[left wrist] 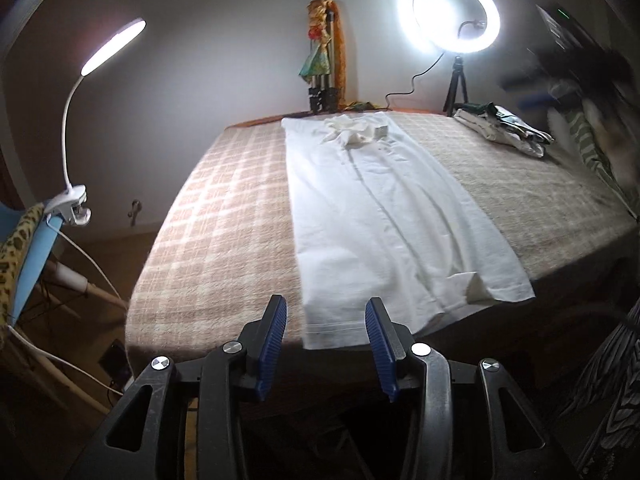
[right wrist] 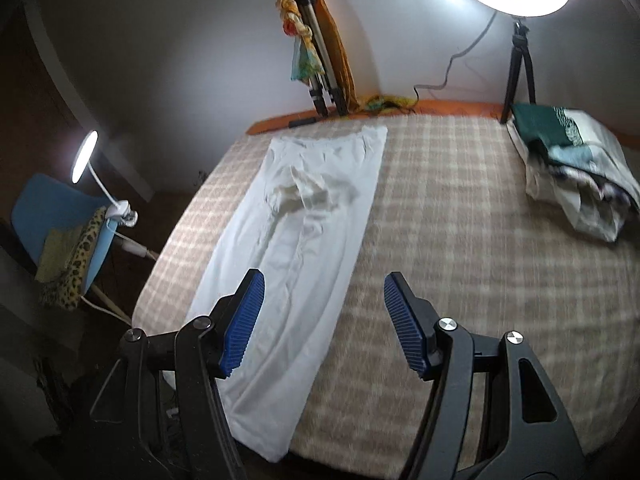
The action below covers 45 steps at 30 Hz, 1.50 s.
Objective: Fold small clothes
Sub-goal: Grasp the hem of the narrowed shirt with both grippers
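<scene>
A white garment [left wrist: 368, 208] lies flat in a long narrow strip on the checked blanket [left wrist: 216, 216], with its sleeves bunched at the far end. My left gripper [left wrist: 326, 320] is open and empty, just above the garment's near hem at the table's front edge. In the right wrist view the same garment [right wrist: 296, 240] runs from the far left to the near edge. My right gripper [right wrist: 324, 300] is open and empty, above the garment's right edge and the blanket [right wrist: 460, 240].
A pile of folded clothes [right wrist: 576, 176] sits at the far right of the table [left wrist: 504, 128]. A ring light on a tripod [left wrist: 456, 20] and a folded tripod with cloth [left wrist: 324, 64] stand at the back. A clip lamp [left wrist: 112, 44] on a blue chair [right wrist: 52, 208] is at the left.
</scene>
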{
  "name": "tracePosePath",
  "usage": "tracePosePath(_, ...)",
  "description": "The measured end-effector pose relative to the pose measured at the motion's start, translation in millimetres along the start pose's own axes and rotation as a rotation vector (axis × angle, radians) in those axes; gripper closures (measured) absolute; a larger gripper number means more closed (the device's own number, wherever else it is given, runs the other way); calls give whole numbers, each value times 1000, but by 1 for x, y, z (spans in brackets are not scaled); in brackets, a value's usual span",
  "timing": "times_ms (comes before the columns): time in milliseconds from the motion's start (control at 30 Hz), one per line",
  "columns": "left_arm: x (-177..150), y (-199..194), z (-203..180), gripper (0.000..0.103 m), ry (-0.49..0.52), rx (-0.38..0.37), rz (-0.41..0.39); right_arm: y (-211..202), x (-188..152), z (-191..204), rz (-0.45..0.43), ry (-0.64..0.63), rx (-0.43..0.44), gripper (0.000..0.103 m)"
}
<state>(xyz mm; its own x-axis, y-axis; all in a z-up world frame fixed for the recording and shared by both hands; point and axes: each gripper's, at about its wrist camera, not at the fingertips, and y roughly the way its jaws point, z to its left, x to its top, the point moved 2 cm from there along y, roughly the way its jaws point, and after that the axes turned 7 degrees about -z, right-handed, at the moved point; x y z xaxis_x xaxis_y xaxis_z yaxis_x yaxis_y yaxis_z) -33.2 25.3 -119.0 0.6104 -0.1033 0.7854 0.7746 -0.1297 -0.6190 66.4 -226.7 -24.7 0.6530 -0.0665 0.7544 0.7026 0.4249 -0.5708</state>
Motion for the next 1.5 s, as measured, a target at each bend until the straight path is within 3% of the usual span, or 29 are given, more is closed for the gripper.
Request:
tracePosePath(133, -1, 12, 20, 45, -93, -51, 72, 8, -76, 1, 120, 9, 37, 38)
tracePosePath(233, -3, 27, 29, 44, -160, -82, 125, 22, -119, 4, 199, 40, 83, 43)
tracePosePath(367, -8, 46, 37, 45, -279, -137, 192, 38, -146, 11, 250, 50, 130, 45)
tracePosePath(533, -13, 58, 35, 49, -305, -160, 238, 51, -160, 24, 283, 1, 135, 49)
tracePosePath(567, -14, 60, 34, 53, -309, -164, 247, 51, -161, 25, 279, -10, 131, 50)
tracePosePath(633, -14, 62, 32, 58, -310, -164, 252, 51, -160, 26, 279, -16, 132, 63)
tracePosePath(667, -14, 62, 31, 72, -300, -160, 251, 52, -159, 26, 282, -18, 134, 81)
tracePosePath(700, -13, 64, 30, 78, -296, -164, 259, 55, -161, 27, 293, -23, 136, 93)
tracePosePath(767, -12, 64, 29, 93, -293, -157, 251, 56, -163, 28, 284, -42, 131, 96)
tracePosePath(867, -8, 57, 28, 99, -291, -153, 228, 56, -162, 27, 286, -28, 147, 100)
tracePosePath(1000, 0, 39, 29, 99, -297, -163, 163, 38, -154, 10, 248, 84, 218, 101)
tracePosePath(1200, -10, 55, 29, 99, -296, -151, 220, 45, -162, -1, 275, 88, 184, 101)
tracePosePath(1333, -7, 52, 30, 99, -277, -141, 198, 41, -158, -12, 246, 150, 206, 101)
tracePosePath(1400, -7, 52, 29, 99, -275, -140, 199, 43, -160, -16, 272, 213, 275, 89)
tracePosePath(1433, -7, 53, 29, 99, -273, -140, 201, 43, -162, -18, 278, 229, 287, 83)
tracePosePath(1467, -7, 54, 29, 99, -272, -140, 203, 43, -164, -17, 278, 223, 280, 71)
tracePosePath(1500, -8, 54, 29, 99, -271, -139, 204, 44, -165, -17, 280, 215, 272, 66)
